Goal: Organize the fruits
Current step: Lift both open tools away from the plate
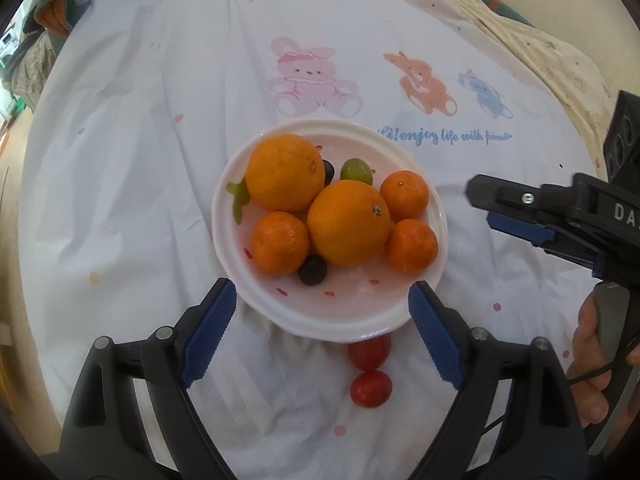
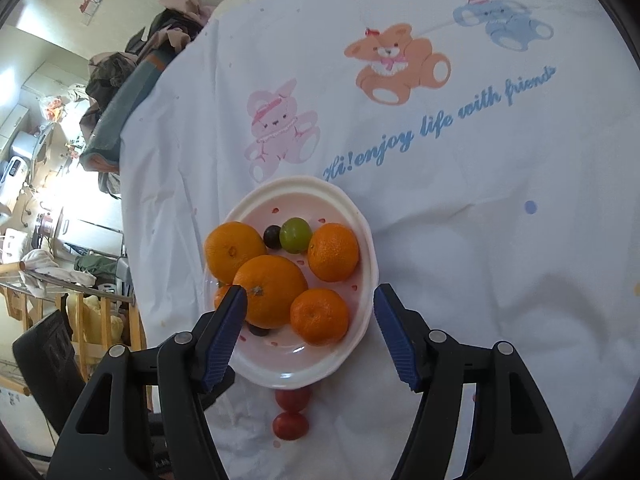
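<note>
A plate (image 1: 276, 312) of oranges (image 1: 348, 228) sits on a cloth (image 2: 480, 220) reading "Hi! enjoy life with friends". Both the left gripper (image 1: 322, 308) and the right gripper (image 2: 308, 328) gape empty; the right's partial lettering perhaps reads "DA".

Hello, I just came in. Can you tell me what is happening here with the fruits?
A person holds a gripper in each hand above a white plate on a printed cloth. The plate holds two oranges, three mandarins and some grapes. Two red tomatoes lie on the cloth just outside the plate's near rim. The left gripper and the right gripper are both open and hold nothing.
</note>
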